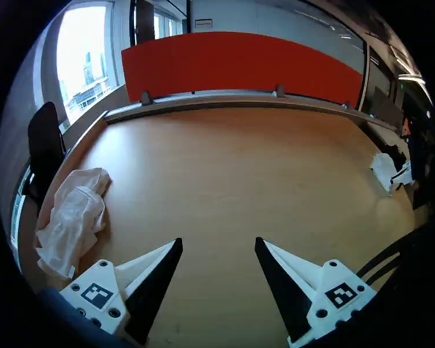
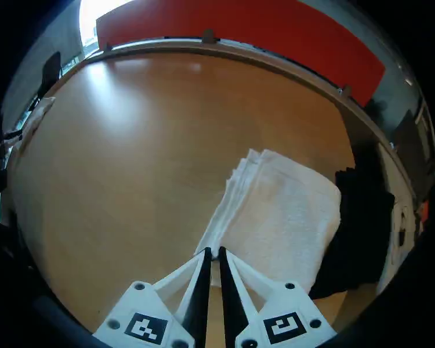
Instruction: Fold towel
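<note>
On the wooden table (image 1: 235, 174), right gripper (image 2: 213, 252) pinches one folded towel (image 2: 287, 220); left gripper (image 1: 217, 243) hangs spread.

White towel (image 2: 281, 220), tan wood-grain table (image 1: 235, 174), red partition (image 1: 240, 64) along far edge, cream cloth (image 1: 75, 220) at left edge, black cloth (image 2: 359, 232) right edge.

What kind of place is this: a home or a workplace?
Most likely an office or meeting room, not a home. A long wooden table has a red divider panel along its far edge, a black chair stands beside it, and the big window looks out on tall city buildings.
</note>
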`<state>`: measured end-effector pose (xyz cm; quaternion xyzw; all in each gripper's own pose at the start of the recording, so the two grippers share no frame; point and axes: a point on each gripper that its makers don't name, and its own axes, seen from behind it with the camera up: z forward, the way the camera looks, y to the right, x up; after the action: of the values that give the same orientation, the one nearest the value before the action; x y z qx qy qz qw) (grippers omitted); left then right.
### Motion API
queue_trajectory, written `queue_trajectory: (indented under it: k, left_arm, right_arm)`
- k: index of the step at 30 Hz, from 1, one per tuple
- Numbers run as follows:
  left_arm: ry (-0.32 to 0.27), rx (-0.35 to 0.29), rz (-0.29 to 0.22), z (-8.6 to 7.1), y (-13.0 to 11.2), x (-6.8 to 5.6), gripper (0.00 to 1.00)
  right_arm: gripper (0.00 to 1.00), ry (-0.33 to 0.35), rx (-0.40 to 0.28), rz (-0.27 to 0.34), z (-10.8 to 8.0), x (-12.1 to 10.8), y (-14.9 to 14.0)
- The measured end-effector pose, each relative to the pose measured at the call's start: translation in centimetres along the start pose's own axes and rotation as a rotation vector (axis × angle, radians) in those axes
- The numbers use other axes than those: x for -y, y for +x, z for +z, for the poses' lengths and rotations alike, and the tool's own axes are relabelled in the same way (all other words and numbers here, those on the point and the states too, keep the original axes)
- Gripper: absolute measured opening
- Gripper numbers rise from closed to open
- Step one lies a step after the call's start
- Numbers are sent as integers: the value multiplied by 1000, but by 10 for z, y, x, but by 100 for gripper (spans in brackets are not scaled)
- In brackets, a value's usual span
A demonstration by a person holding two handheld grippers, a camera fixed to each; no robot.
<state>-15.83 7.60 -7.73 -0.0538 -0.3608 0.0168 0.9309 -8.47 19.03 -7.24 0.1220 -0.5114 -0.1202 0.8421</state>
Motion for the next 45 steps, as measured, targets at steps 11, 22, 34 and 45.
queue_trajectory:
  k: [11,22,34,45]
  left_arm:
    - [-1,1,4,0,-1,0,92]
    - [3,-1,-1,0,1,1,92]
    - [1,-1,-10,2,2,0,93]
    - [-1,-3,-17,4,4,1,92]
  right_arm:
    - [10,24,28,-17,-1,3,-8]
    - [35,19,0,-1,-2,5,-3]
    - [83,7,-36,32,-9,5,-1]
    - [84,-28,-80,106,-17,-9,-1]
